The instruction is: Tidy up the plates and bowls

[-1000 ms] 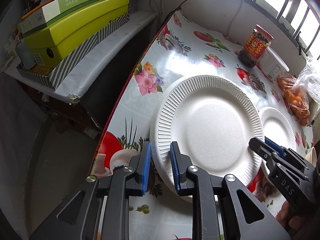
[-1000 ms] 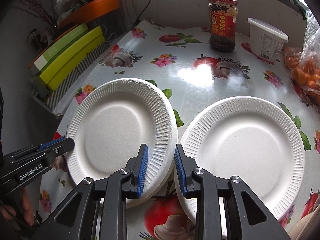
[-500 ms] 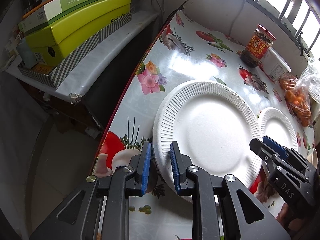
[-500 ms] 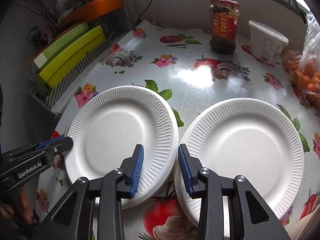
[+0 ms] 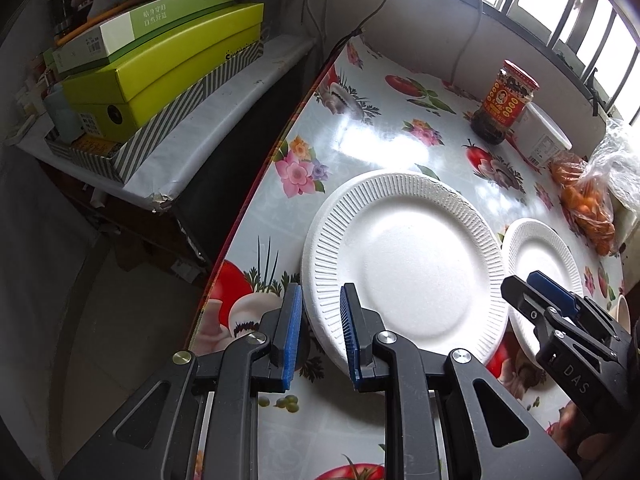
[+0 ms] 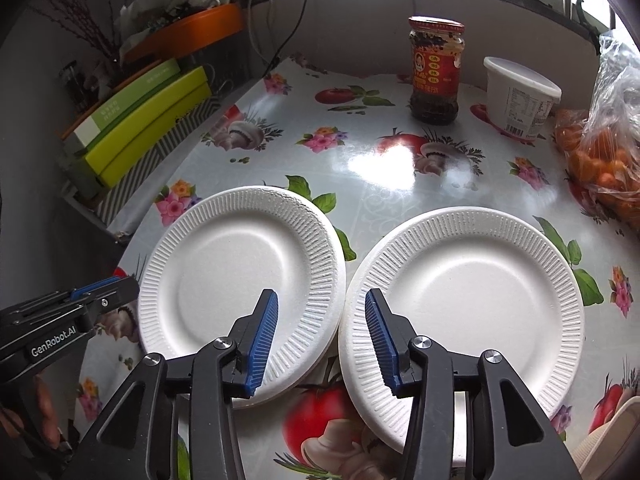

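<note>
On the flowered surface [image 6: 400, 168] two white paper plates lie side by side, rims nearly touching: the left plate [image 6: 240, 276] near the surface's edge, the right plate [image 6: 472, 296] beside it. The right gripper [image 6: 320, 340] hangs over the gap where the rims meet; its jaws have just been opening and now stand apart, pressing on nothing. A second ago they were much narrower at the left plate's rim, so that plate looks released, flat on the surface. The left gripper [image 5: 318, 336] straddles the same plate's near rim, its jaws narrow; whether they pinch it I cannot tell. Behind stand a sauce jar [image 6: 435, 70] and a white tub [image 6: 520, 98].
</note>
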{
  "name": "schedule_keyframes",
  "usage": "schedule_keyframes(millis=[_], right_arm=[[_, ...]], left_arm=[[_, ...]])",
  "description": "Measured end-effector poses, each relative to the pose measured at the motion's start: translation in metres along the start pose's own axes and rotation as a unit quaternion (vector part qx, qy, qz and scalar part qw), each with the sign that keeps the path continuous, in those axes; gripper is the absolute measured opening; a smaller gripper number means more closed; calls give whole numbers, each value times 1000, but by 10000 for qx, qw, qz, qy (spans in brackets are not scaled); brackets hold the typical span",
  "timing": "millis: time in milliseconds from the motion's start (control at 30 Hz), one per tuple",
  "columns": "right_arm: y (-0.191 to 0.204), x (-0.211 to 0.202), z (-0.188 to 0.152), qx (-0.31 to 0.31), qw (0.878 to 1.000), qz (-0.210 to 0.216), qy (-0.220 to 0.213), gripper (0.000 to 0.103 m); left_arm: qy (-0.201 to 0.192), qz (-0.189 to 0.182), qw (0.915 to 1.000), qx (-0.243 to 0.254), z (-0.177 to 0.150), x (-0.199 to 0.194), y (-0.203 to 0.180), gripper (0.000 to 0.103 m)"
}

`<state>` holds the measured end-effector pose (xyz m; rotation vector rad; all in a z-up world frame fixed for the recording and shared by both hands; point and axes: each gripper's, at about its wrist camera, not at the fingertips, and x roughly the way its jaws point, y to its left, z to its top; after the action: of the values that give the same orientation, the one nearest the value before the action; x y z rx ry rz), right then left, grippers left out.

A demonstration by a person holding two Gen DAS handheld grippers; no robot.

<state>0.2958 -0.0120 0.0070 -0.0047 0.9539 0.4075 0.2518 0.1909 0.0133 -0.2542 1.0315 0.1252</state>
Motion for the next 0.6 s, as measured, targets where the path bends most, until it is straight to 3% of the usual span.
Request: schedule_keyframes(millis=[600], right_arm=[[-29, -76, -10, 208, 9985, -169, -468, 50]], left_arm=[[-346, -270, 9987, 267, -18, -52, -34, 22]])
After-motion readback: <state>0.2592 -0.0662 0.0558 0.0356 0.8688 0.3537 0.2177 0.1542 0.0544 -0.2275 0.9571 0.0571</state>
